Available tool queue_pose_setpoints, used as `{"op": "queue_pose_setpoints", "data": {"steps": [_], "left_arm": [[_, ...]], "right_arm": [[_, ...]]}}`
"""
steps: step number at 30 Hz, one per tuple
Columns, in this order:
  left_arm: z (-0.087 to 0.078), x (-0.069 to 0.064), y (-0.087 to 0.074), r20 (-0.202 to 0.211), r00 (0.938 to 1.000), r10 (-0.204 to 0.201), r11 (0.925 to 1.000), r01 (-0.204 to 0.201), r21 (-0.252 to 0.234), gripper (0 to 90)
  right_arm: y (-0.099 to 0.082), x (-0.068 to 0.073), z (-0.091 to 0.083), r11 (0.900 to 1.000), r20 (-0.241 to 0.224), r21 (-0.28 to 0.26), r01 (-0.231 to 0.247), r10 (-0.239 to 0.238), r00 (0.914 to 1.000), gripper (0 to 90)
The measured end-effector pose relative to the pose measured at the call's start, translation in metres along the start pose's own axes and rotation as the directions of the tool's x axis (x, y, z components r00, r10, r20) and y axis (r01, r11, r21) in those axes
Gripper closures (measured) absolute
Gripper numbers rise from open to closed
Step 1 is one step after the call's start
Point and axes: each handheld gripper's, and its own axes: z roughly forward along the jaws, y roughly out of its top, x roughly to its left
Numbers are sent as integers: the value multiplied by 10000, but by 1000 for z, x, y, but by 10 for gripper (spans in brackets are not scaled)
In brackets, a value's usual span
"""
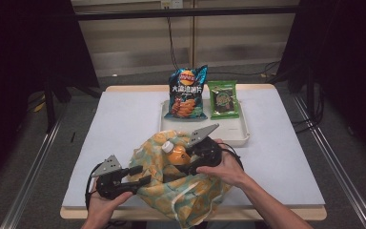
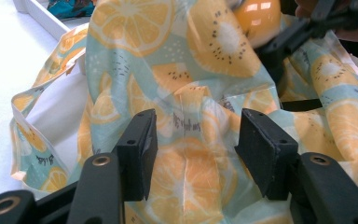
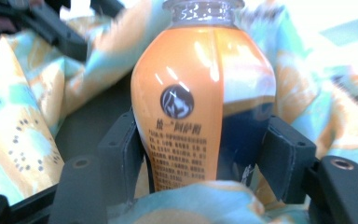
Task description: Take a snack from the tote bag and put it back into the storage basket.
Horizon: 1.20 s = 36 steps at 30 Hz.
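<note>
High view: we see the fruit-print fabric bag point(image 1: 181, 186) lying crumpled at the near edge of the white table point(image 1: 286, 157), at 6 o'clock from the white tray point(image 1: 240, 136). On the tray a blue chip bag point(image 1: 187, 93) lies with a green snack packet point(image 1: 223, 99) at its 3 o'clock. The orange bottle point(image 1: 175, 155) sits in the bag's mouth, white cap toward 11 o'clock. The right gripper point(image 1: 187, 164) reaches it from 3 o'clock; the left gripper point(image 1: 143, 175) is at the bag's 9 o'clock edge.

Left gripper view: we note the jaws standing apart, with bag fabric bulging between them. We cannot tell whether the pads pinch it.

Right gripper view: the jaws flank the bottle's lower body. The left pad touches it; at the right pad we cannot tell contact.
</note>
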Motion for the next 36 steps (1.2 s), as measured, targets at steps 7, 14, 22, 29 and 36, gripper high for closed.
{"op": "queue_pose_setpoints", "data": {"steps": [7, 14, 22, 29, 36], "left_arm": [[-1, 0, -1, 5, 10000, -39, 10000, 39, -37, 470], [0, 0, -1, -24, 10000, -33, 10000, 33, 3, 468], [0, -2, 0, -225, 9997, 120, 9999, -122, -84, 392], [0, -3, 1, -322, 9994, 143, 9997, -150, -209, 333], [-1, -3, 0, -386, 9992, 110, 9996, -120, -259, 314]], "right_arm": [[-3, -7, -4, 9955, -54, -933, -142, 138, 9999, 368], [-15, -5, -11, 9905, -68, -1376, -77, 68, 10000, 346], [-24, -1, -17, 9887, 53, -1498, 80, -73, 10000, 338], [-26, 4, -19, 9879, 288, -1545, -119, 165, 9994, 331], [-28, 12, -18, 9853, 683, -1658, -421, 541, 9962, 275]]}}
